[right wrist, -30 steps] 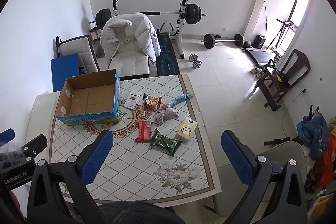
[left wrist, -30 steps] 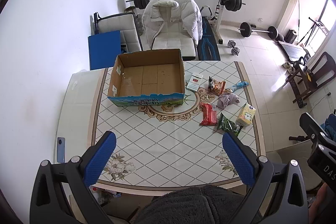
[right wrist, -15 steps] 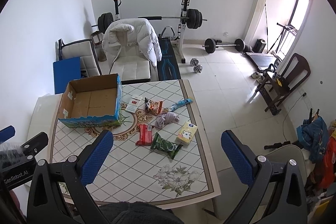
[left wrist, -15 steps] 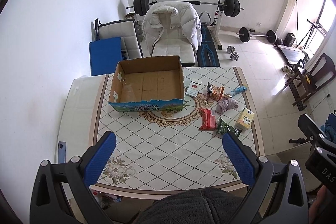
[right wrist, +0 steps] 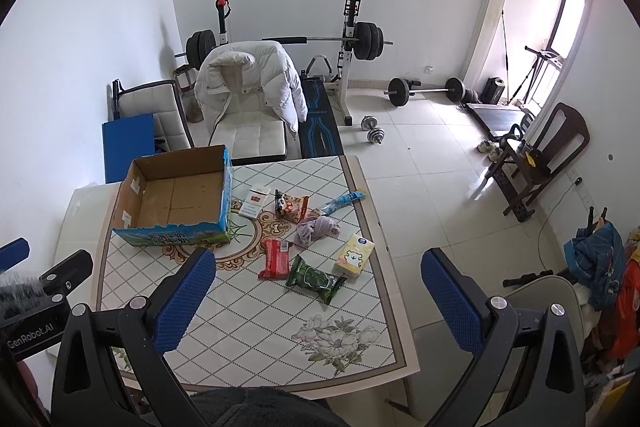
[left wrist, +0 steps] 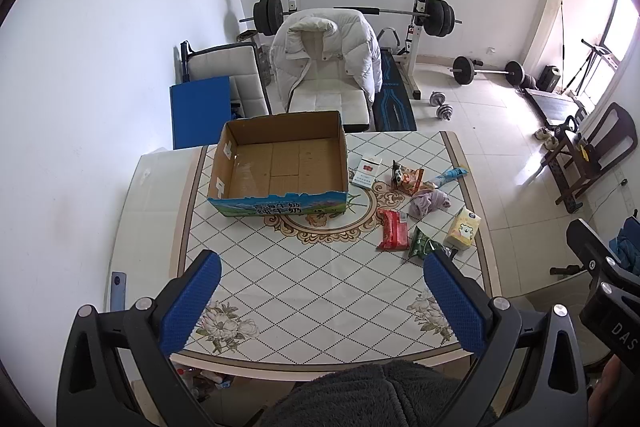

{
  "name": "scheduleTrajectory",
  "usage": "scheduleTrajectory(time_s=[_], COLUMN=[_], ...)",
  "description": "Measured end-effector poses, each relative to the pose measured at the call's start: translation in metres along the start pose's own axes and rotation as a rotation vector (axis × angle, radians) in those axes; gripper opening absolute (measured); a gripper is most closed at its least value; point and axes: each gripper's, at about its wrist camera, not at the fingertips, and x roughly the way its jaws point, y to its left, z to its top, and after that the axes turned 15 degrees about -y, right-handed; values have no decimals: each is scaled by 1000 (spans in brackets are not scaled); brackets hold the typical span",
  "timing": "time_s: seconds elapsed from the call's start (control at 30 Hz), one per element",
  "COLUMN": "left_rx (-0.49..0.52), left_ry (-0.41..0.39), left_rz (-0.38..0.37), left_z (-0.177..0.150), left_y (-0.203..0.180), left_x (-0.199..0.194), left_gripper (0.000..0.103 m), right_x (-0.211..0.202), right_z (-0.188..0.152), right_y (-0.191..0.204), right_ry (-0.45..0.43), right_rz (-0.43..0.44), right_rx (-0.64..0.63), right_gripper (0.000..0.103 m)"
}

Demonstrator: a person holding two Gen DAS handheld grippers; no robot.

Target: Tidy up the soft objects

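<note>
An empty cardboard box (left wrist: pixel 280 163) (right wrist: pixel 176 195) stands at the far left of the tiled table (left wrist: pixel 304 283). To its right lie a purple cloth (left wrist: pixel 430 201) (right wrist: pixel 316 229), a red packet (left wrist: pixel 393 229) (right wrist: pixel 275 259), a green packet (left wrist: pixel 426 247) (right wrist: pixel 314 277), a yellow tissue pack (left wrist: pixel 463 228) (right wrist: pixel 355 254), an orange snack bag (left wrist: pixel 408 179), a white card box (left wrist: pixel 366 171) and a blue tube (left wrist: pixel 450 175). My left gripper (left wrist: pixel 320 303) and right gripper (right wrist: pixel 316 303) are both open and empty, high above the table's near edge.
A white chair with a down jacket (left wrist: pixel 324 59) stands behind the table. A weight bench, barbells and dumbbells (right wrist: pixel 372 131) sit on the floor beyond. A wooden chair (right wrist: pixel 540 163) stands at the right. A phone (left wrist: pixel 116 285) lies at the table's left edge.
Both grippers have risen and drawn back a little, so the table looks smaller and more of the room shows. Nothing on the table has moved.
</note>
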Motion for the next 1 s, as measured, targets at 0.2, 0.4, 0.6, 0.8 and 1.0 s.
scheduleTrajectory(time_s=[0.2,0.4,0.6,0.8,1.0], left_rx=[-1,-4,-5,-4,-7], left_ry=[-9,-12,-16,-23,-22], left_rz=[2,1,0,1,-1], left_z=[1,0,-1,-1,-1], left_y=[1,0,1,0,0], left_x=[-4,-5,-6,-8,-9], left_gripper=[103,103,103,103,103], right_x=[-3,-6,-12,-13,-13], right_z=[-1,-3,-4,-5,-4], right_y=[-1,-4,-5,-6,-5], right_ry=[-3,-4,-12,-14,-14], right_rz=[-3,-3,-6,-7,-8], right_rx=[0,2,8,9,10], right_gripper=[103,103,103,103,103])
